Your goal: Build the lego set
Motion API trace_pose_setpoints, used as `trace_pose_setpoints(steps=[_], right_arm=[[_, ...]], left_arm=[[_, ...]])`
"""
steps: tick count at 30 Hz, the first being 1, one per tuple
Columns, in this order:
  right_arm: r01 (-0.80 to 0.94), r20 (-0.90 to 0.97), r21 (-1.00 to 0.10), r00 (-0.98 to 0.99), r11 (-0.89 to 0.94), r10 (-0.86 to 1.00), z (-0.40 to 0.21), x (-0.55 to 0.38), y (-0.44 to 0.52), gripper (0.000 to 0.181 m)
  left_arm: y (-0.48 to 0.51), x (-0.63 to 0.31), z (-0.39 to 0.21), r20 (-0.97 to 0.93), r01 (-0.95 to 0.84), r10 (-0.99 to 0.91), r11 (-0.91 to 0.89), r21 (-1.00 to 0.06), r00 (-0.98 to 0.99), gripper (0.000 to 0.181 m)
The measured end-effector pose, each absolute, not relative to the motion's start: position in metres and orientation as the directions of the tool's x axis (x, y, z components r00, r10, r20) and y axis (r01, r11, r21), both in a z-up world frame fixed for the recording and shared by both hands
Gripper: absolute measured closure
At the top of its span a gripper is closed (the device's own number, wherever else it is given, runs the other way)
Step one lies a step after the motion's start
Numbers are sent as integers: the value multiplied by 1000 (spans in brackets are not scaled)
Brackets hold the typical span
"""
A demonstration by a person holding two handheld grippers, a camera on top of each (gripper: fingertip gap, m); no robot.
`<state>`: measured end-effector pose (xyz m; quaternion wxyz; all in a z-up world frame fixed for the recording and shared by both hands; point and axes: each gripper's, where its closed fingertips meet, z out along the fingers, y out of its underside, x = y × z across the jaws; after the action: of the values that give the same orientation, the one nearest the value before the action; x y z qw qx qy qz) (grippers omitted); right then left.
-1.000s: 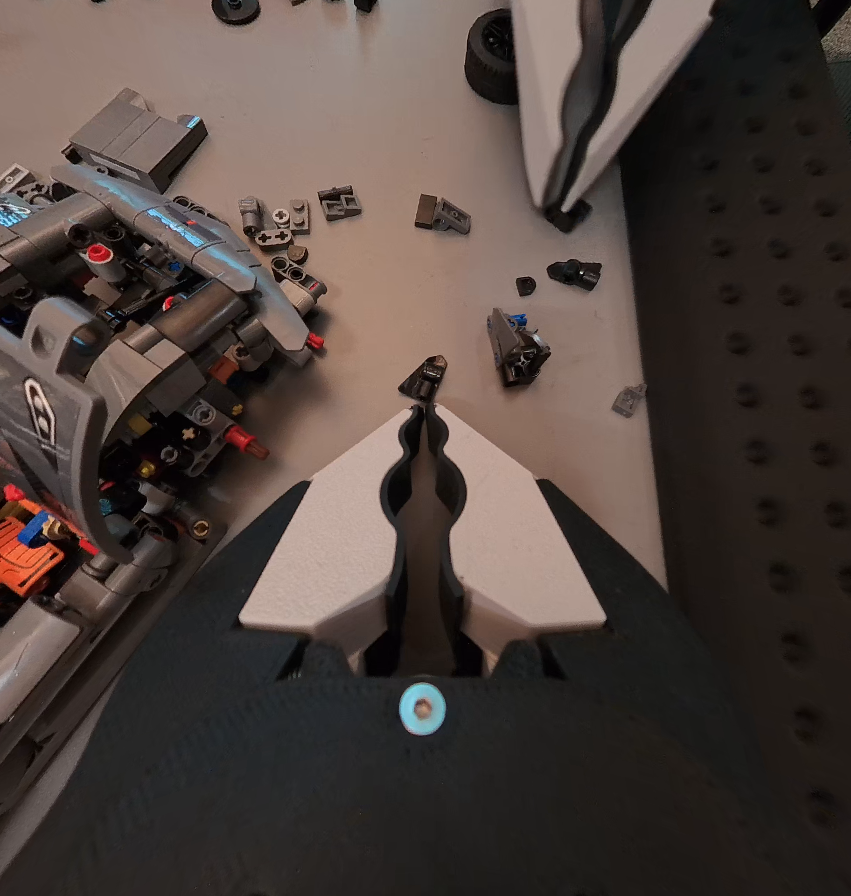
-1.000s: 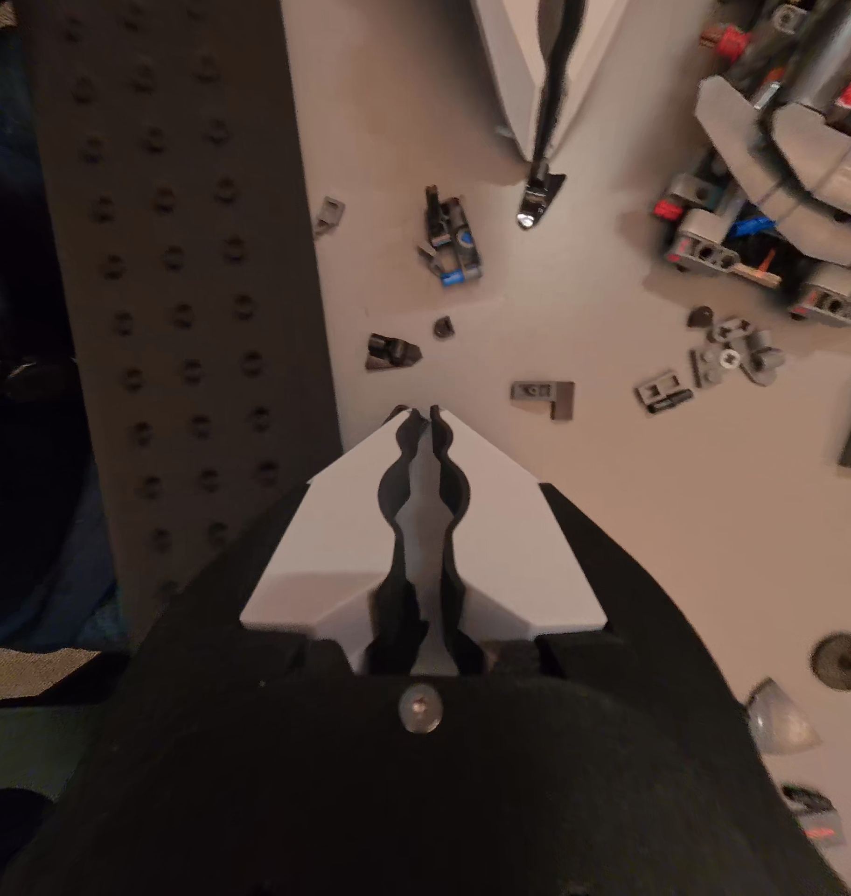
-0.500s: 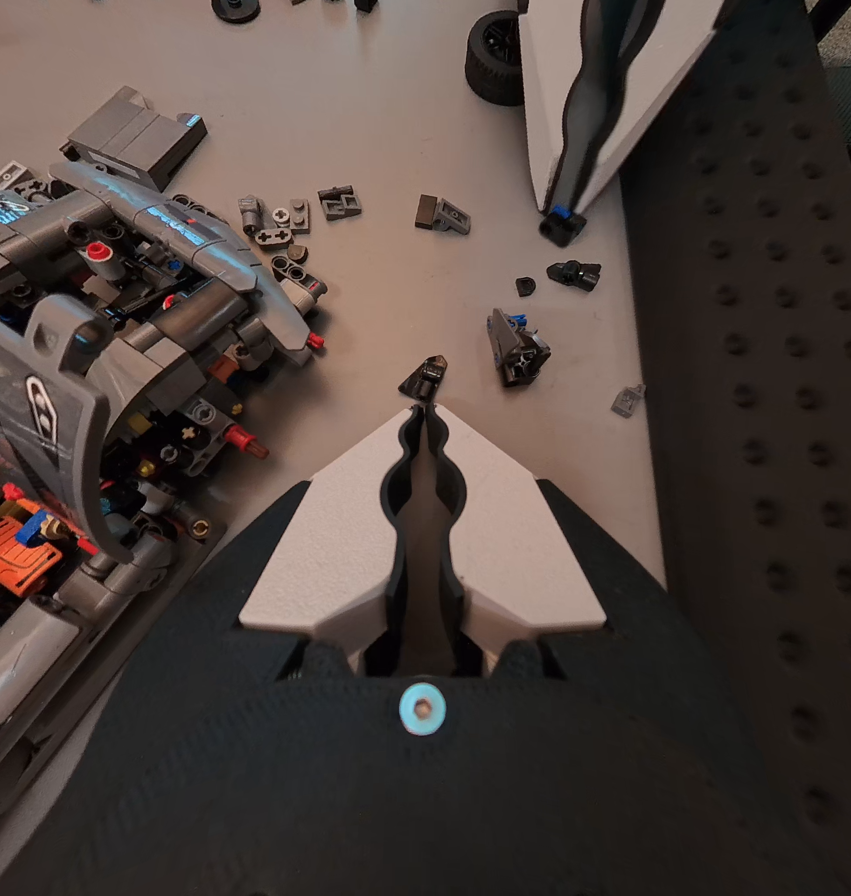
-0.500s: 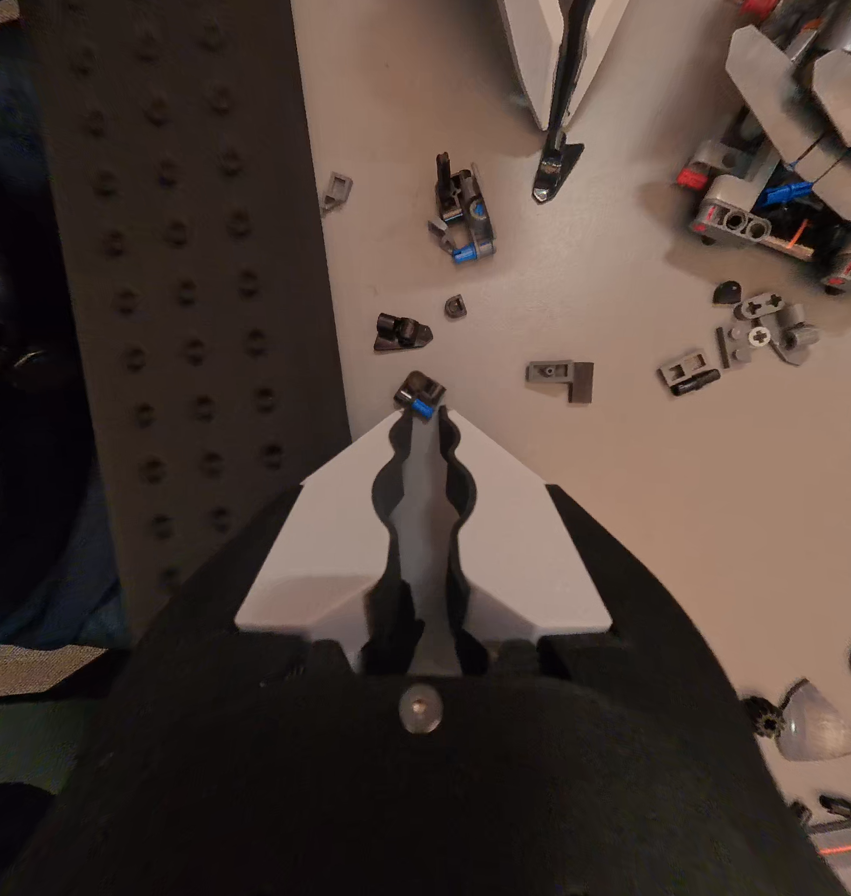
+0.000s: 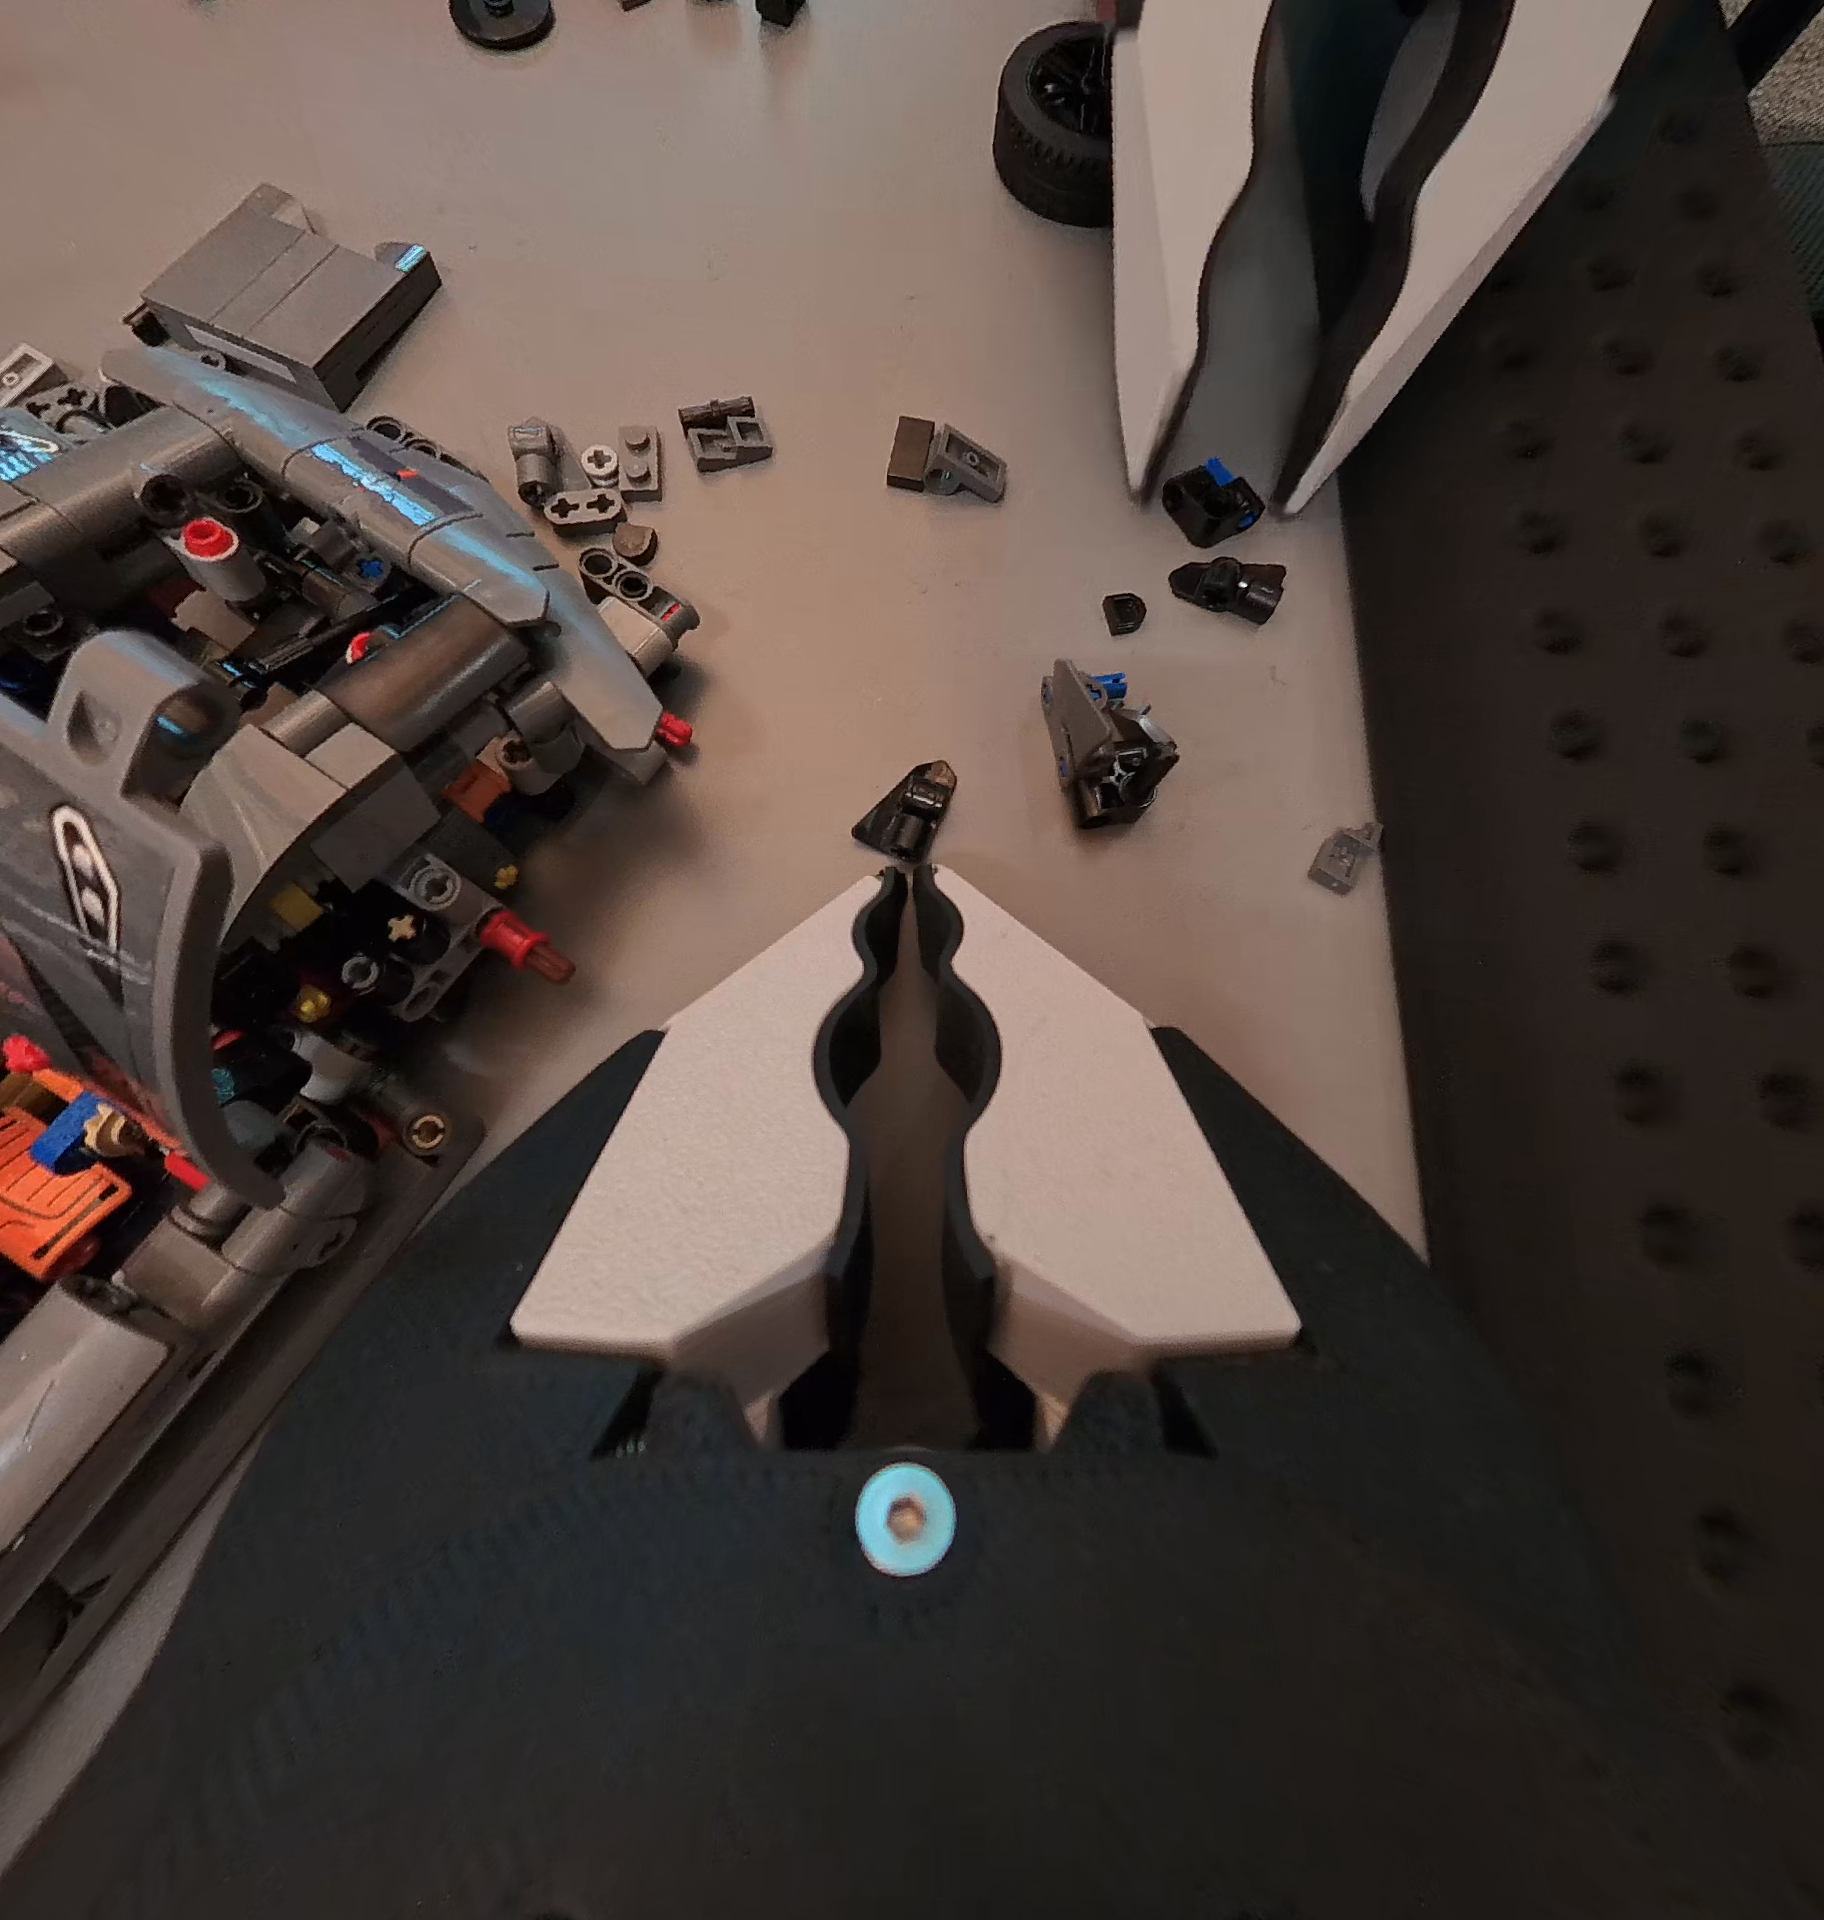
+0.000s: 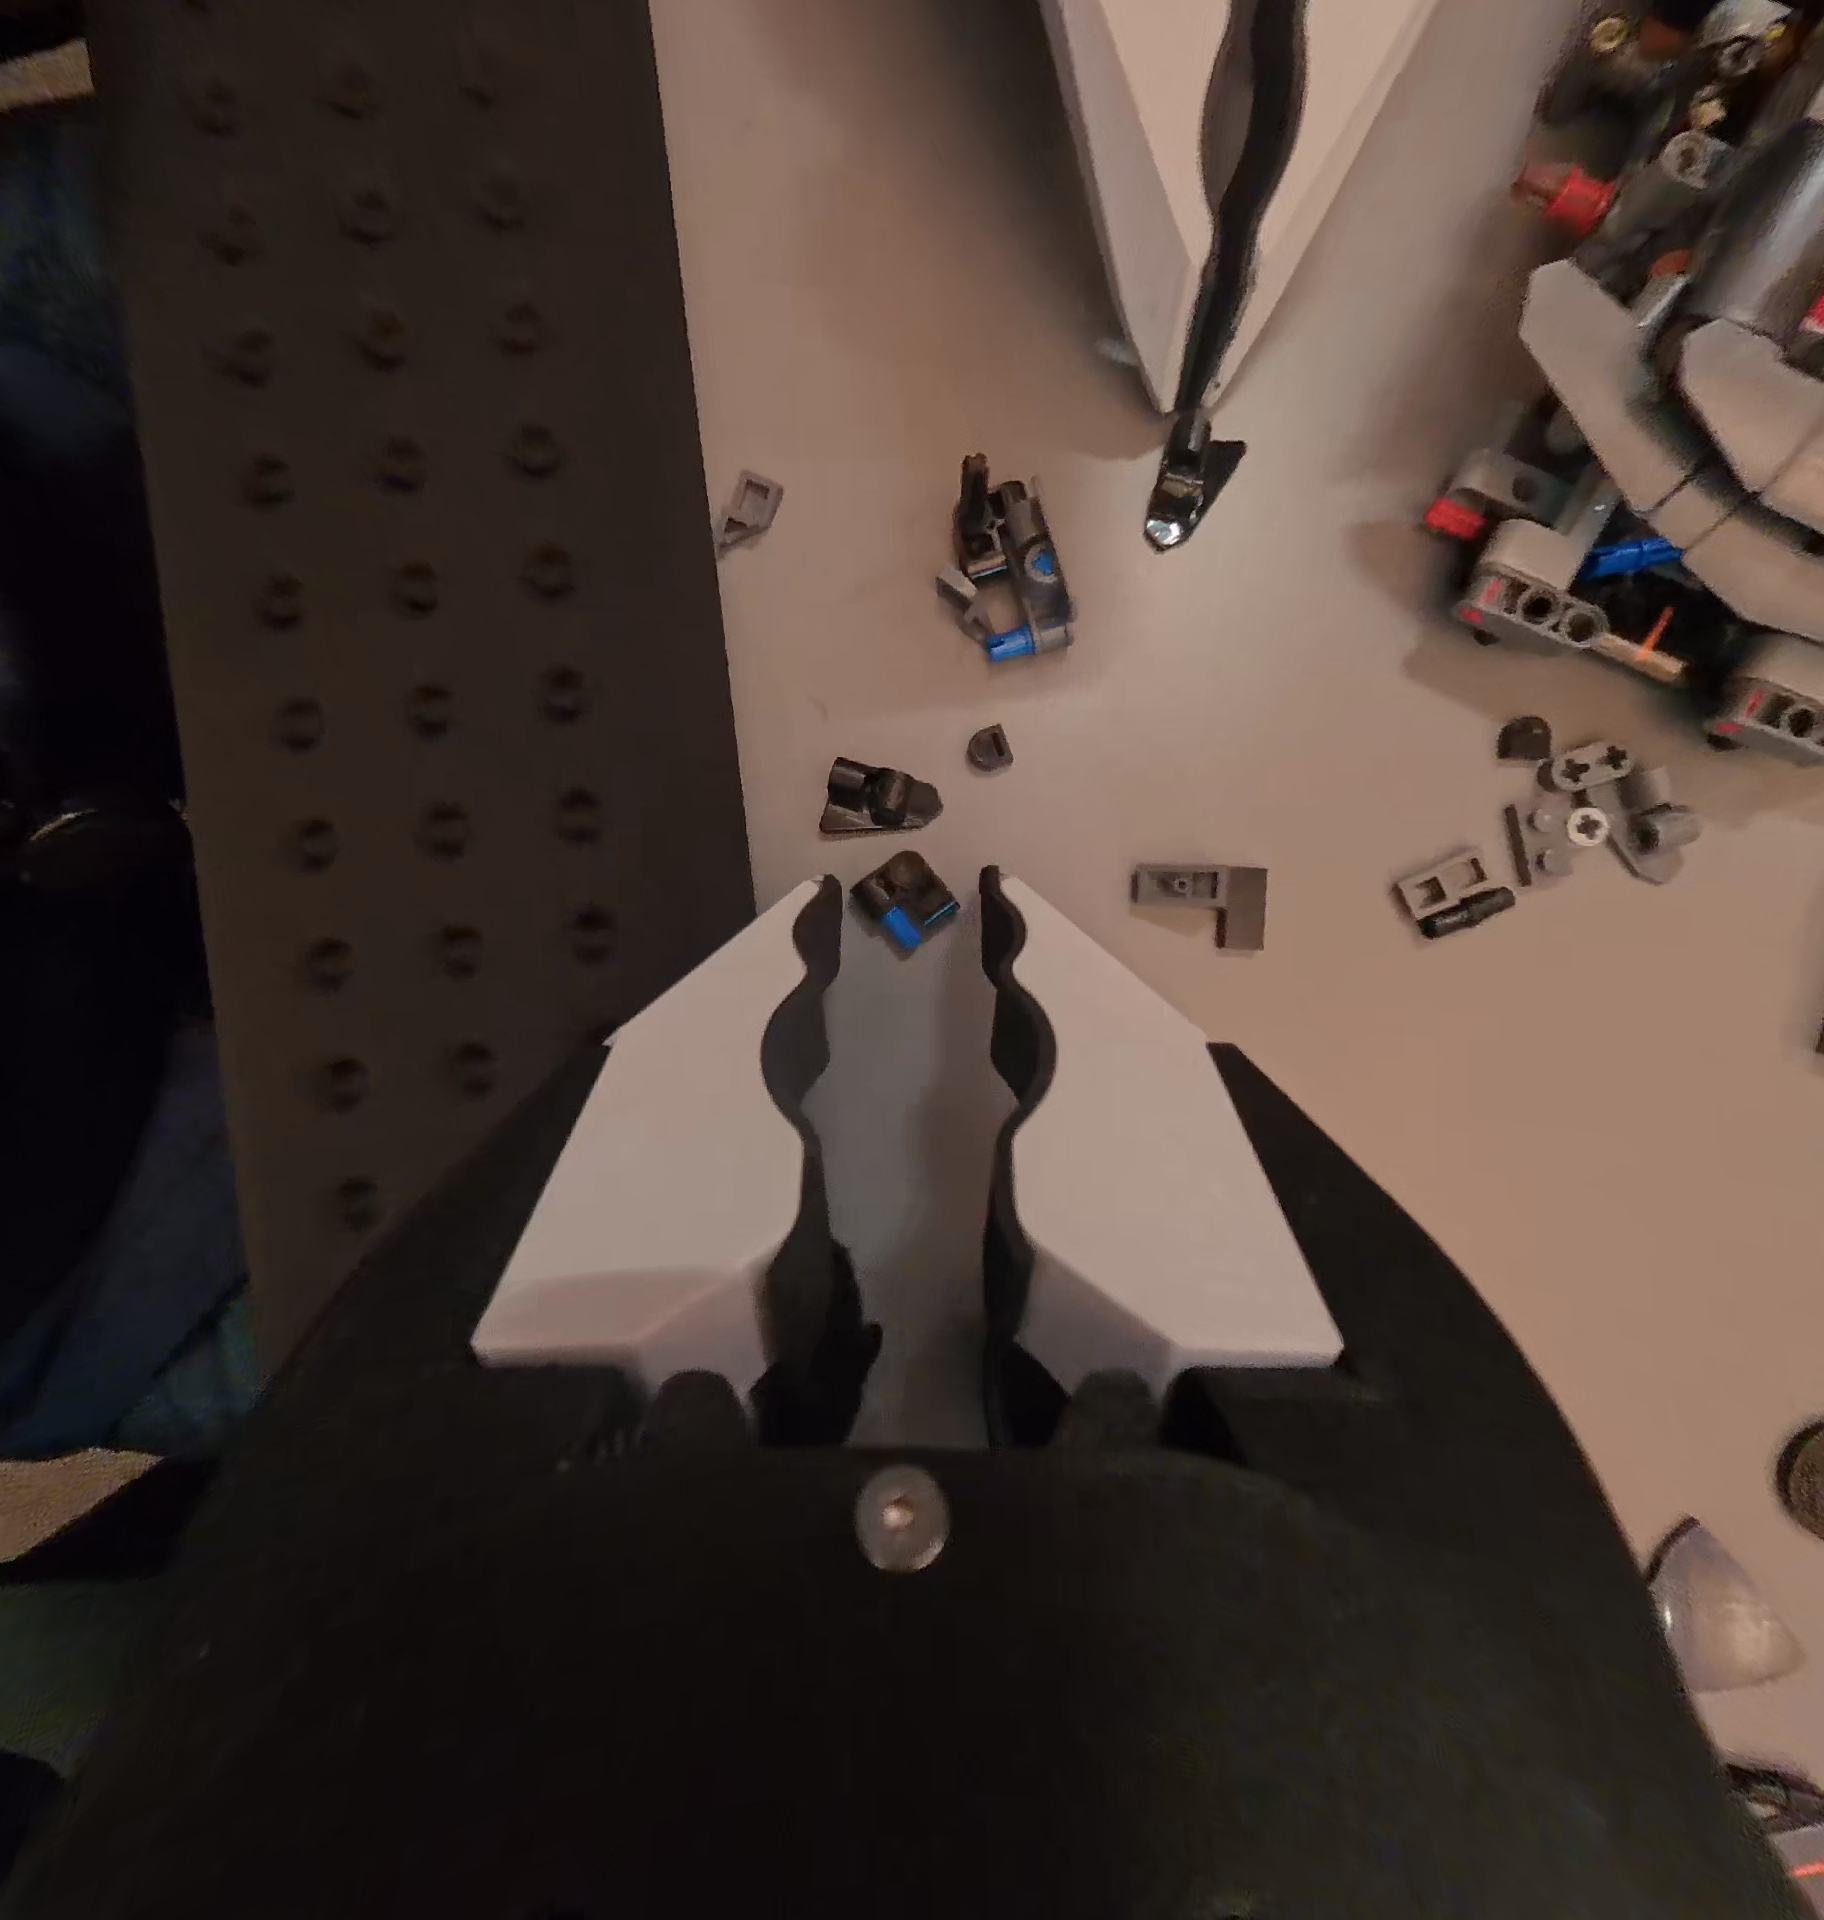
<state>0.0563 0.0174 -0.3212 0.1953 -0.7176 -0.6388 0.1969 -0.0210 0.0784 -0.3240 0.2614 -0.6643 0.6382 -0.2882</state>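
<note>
Two grippers: left gripper (image 5: 909, 871) jaws pinch one black wedge (image 5: 906, 808); right gripper (image 6: 910, 883) jaws wide around one black-blue connector (image 6: 903, 900).

A pale surface (image 5: 804, 260) carries a half-built grey car model (image 5: 212, 779). Loose dark pieces (image 5: 617, 488) lie just beside the model, a black tyre (image 5: 1053, 135) well beyond it. A dark studded board (image 5: 1635, 935) borders the surface on the side far from the model.

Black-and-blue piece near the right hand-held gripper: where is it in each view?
Left wrist view: black-and-blue piece upper right, between the open tips of the right hand-held gripper, beside the dark pegboard.
Right wrist view: piece at centre, lying on the table between that gripper's own tips.
Shared landmark: the black wedge piece, next to it in both.
</note>
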Motion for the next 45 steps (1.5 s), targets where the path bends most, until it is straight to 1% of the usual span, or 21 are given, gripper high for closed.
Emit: trace_pose_setpoints(steps=[3, 9, 11, 15, 19, 21, 25, 33, 35, 38, 43, 45], right_arm=[[845, -44, -524, 94, -103, 995, -323, 56, 16, 165], [849, -33, -513, 127, -126, 991, -324, 60, 23, 166], [844, -28, -520, 141, -135, 990, -322, 61, 25, 164], [819, -35, -564, 108, -109, 994, -314, 50, 19, 154], [822, -40, -563, 85, -93, 996, -318, 40, 14, 155], [824, -47, -559, 77, -90, 996, -321, 38, 13, 159], [823, -41, -562, 72, -83, 997, -323, 35, 12, 176], [830, -52, -546, 105, -116, 993, -323, 41, 18, 177], [827, -57, -548, 117, -129, 992, -322, 43, 20, 177], [777, -86, -614, 109, -139, 990, -310, 39, 17, 172], [797, -33, -586, 156, -145, 987, -310, 63, 31, 163], [818, -19, -559, 153, -137, 988, -314, 70, 32, 159]], left_arm=[[78, -21, -324, 47, -698, -999, -47, -715, 19, 180], [78, -21, -324, 49, -698, -999, -48, -715, 18, 180], [78, -21, -324, 49, -698, -999, -47, -715, 18, 180], [78, -21, -324, 50, -697, -999, -48, -715, 18, 180], [78, -21, -324, 51, -697, -999, -49, -715, 18, 180], [78, -21, -324, 50, -697, -999, -48, -715, 18, 180], [78, -21, -324, 48, -698, -999, -47, -715, 17, 180], [78, -21, -324, 48, -698, -999, -46, -715, 16, 180], [78, -21, -324, 49, -698, -999, -46, -715, 16, 180], [78, -21, -324, 49, -698, -999, -46, -715, 16, 180], [78, -21, -324, 49, -697, -999, -45, -715, 14, 180], [78, -21, -324, 50, -697, -999, -46, -715, 14, 180]])
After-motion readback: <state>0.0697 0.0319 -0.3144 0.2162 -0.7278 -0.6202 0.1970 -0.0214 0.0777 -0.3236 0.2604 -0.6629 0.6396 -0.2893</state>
